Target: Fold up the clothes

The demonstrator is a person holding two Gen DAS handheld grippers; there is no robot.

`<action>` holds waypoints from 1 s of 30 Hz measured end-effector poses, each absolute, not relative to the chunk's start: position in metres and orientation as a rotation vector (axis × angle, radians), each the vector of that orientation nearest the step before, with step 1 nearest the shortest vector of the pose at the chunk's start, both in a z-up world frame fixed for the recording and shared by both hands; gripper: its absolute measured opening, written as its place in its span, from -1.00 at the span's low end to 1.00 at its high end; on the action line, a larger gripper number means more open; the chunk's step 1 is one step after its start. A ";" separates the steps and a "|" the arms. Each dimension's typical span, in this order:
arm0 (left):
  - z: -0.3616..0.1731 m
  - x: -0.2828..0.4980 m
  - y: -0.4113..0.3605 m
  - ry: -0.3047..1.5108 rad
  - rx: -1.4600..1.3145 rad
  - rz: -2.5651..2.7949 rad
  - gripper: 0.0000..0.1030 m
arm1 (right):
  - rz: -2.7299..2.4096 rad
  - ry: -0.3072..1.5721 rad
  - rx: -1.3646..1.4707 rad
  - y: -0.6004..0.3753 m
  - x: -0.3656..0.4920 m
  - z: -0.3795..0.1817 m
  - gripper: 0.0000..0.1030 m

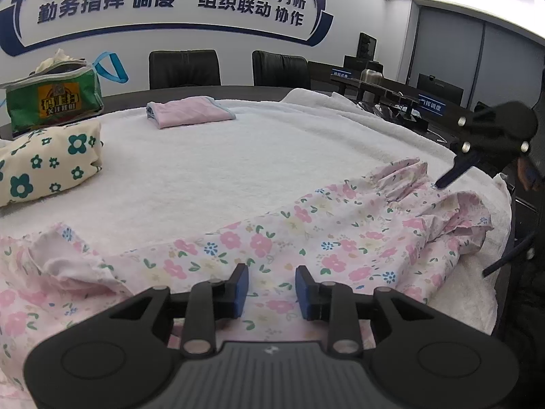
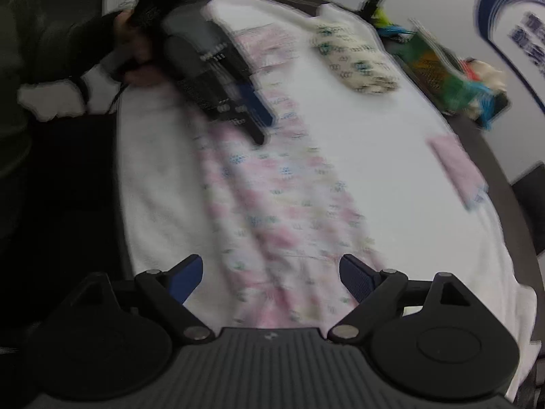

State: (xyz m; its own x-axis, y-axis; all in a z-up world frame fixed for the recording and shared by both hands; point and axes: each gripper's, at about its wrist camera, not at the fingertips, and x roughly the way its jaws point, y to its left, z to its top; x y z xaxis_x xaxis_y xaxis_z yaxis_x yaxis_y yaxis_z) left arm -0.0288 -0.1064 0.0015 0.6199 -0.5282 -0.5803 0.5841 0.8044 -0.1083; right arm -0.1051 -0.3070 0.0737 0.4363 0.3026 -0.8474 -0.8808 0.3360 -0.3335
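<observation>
A pink floral garment (image 1: pixel 306 231) lies spread lengthwise on the white towel (image 1: pixel 204 177), its ruffled end at the right and a rumpled end at the left. My left gripper (image 1: pixel 272 289) hovers low over its near edge; the blue pads stand a little apart and pinch no cloth. In the blurred right wrist view my right gripper (image 2: pixel 270 272) is wide open above one end of the floral garment (image 2: pixel 272 204), with nothing between its fingers. One of its fingers (image 1: pixel 453 173) points down at the ruffled end. The left gripper (image 2: pixel 255 126) shows at the garment's far end.
A folded pink garment (image 1: pixel 190 112) lies at the back. A cream cloth with green flowers (image 1: pixel 44 167) and a green bag (image 1: pixel 51 99) sit at the left. Black chairs (image 1: pixel 184 68) stand behind the table. The towel's edge drops off at the right (image 1: pixel 500 204).
</observation>
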 end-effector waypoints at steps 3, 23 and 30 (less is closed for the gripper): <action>0.001 -0.029 -0.106 0.636 0.095 -0.641 -0.45 | 0.827 0.816 -0.979 -0.315 -0.096 0.056 0.68; 0.026 -0.077 -0.050 0.552 -0.086 -0.679 -0.28 | 0.591 0.809 -0.784 -0.401 -0.117 0.109 -0.18; 0.057 -0.126 0.089 0.397 -0.117 -0.111 -0.03 | 0.502 0.321 -0.390 -0.310 -0.101 0.138 0.59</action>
State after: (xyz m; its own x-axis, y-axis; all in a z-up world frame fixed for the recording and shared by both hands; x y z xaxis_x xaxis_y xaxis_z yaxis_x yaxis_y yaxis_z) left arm -0.1261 0.0889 0.0571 0.9163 -0.1306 -0.3787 0.0850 0.9872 -0.1349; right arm -0.1009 -0.3104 0.1378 0.8300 0.4003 -0.3884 -0.5203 0.8065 -0.2807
